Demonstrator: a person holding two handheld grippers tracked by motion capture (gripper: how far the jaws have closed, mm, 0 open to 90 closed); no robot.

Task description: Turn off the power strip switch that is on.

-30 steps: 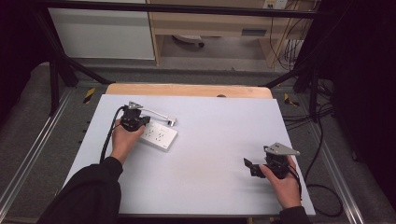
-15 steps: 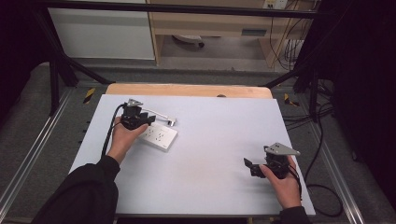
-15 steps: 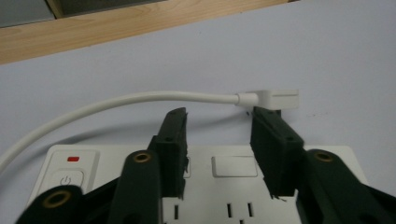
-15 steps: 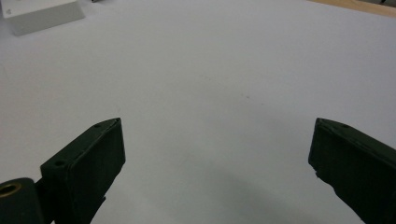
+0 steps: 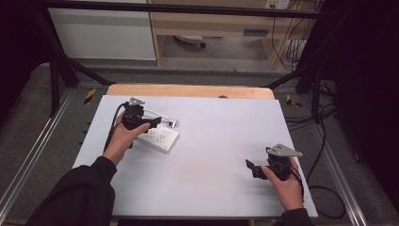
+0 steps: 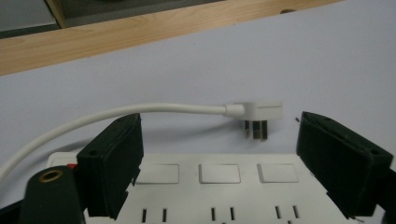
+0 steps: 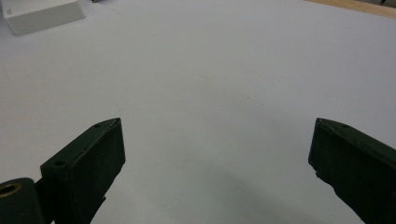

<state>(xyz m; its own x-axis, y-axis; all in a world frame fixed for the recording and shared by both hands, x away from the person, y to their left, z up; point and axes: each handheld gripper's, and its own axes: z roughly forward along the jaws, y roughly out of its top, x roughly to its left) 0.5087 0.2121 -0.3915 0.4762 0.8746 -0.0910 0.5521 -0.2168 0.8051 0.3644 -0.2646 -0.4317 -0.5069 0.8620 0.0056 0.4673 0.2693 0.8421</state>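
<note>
White power strip (image 6: 219, 186) lies flat, its plug (image 6: 256, 114) resting just beyond.

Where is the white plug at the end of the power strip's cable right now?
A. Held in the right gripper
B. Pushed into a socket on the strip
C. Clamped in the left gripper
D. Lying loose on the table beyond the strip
D: the plug lies on the table past the power strip, prongs bare, between the open jaws of the left gripper but untouched.
</note>
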